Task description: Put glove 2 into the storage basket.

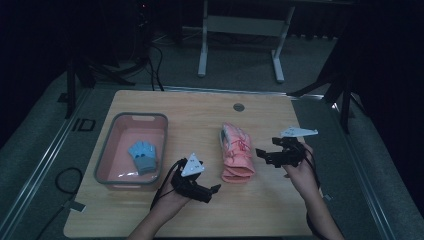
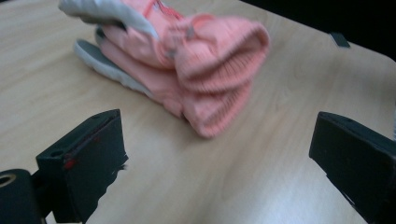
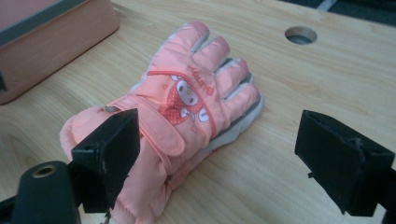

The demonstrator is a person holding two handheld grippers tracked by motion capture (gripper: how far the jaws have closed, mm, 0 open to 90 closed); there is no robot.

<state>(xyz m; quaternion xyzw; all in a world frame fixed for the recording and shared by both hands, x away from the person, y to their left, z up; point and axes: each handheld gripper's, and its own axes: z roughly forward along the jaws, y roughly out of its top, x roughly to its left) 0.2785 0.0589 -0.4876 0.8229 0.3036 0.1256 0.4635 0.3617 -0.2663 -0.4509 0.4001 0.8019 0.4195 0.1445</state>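
A pink winter glove with a cartoon patch lies flat on the middle of the wooden table; it may be a stacked pair, its knit cuffs facing the person. My left gripper hovers just left of the cuffs, open and holding nothing. My right gripper sits just right of the glove, jaws wide and empty. In the right gripper view the pink glove lies ahead between the jaws, untouched. A blue-grey glove lies in the pink bin at the left.
The pink bin with its grey rim stands on the table's left half. A round cable hole sits near the far edge. Bare wood lies in front of the glove. A white table frame stands beyond on the floor.
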